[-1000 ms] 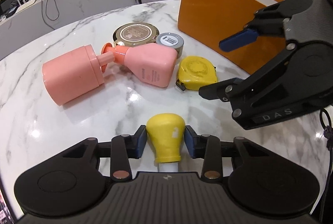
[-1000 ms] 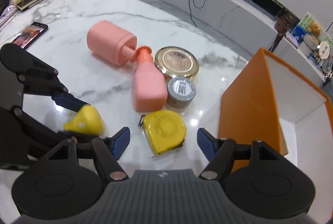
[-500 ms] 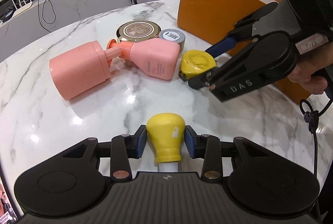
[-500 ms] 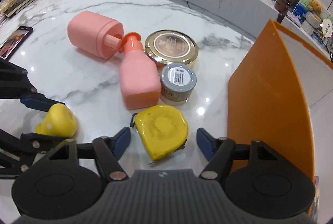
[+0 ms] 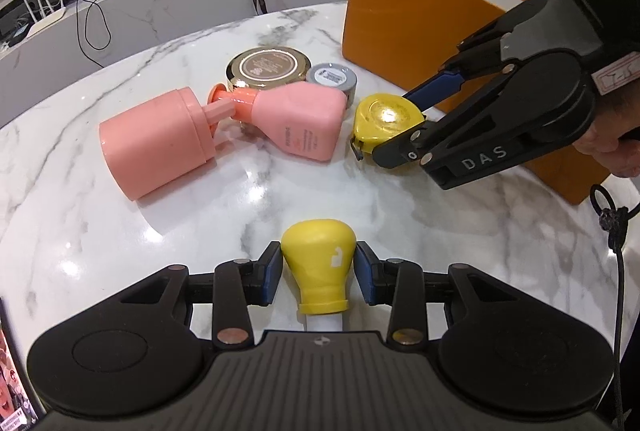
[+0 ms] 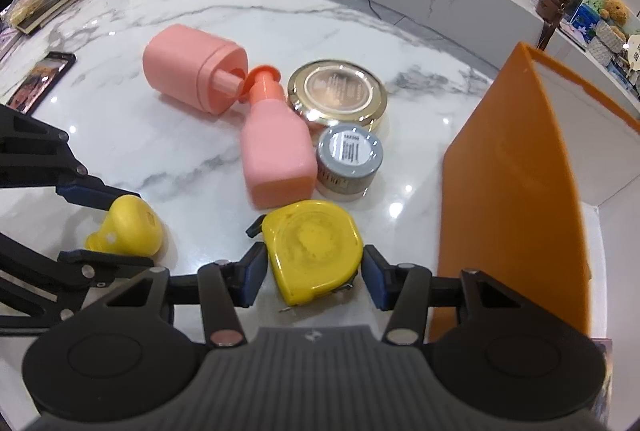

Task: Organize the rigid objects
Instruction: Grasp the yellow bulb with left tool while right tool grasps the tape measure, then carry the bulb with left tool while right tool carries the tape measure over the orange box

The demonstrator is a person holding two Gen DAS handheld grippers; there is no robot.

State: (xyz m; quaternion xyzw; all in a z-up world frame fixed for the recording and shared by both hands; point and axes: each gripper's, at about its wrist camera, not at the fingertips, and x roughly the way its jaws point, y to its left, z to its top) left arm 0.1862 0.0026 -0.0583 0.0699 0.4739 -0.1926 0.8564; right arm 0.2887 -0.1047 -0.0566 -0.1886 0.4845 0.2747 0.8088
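My left tongs (image 5: 318, 268) angled down, clamped on yellow bulb (image 5: 319, 263) above table (image 5: 120, 231). My right tongs (image 6: 314, 268) tilted down, closing around yellow tape measure (image 6: 314, 249) on table beside orange box (image 6: 512, 183).

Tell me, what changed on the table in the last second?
The right gripper came in around the yellow tape measure, and its jaws are closing on it. The left gripper stayed clamped on the yellow bulb-shaped piece. The pink bottles, the tins and the orange box kept their places.
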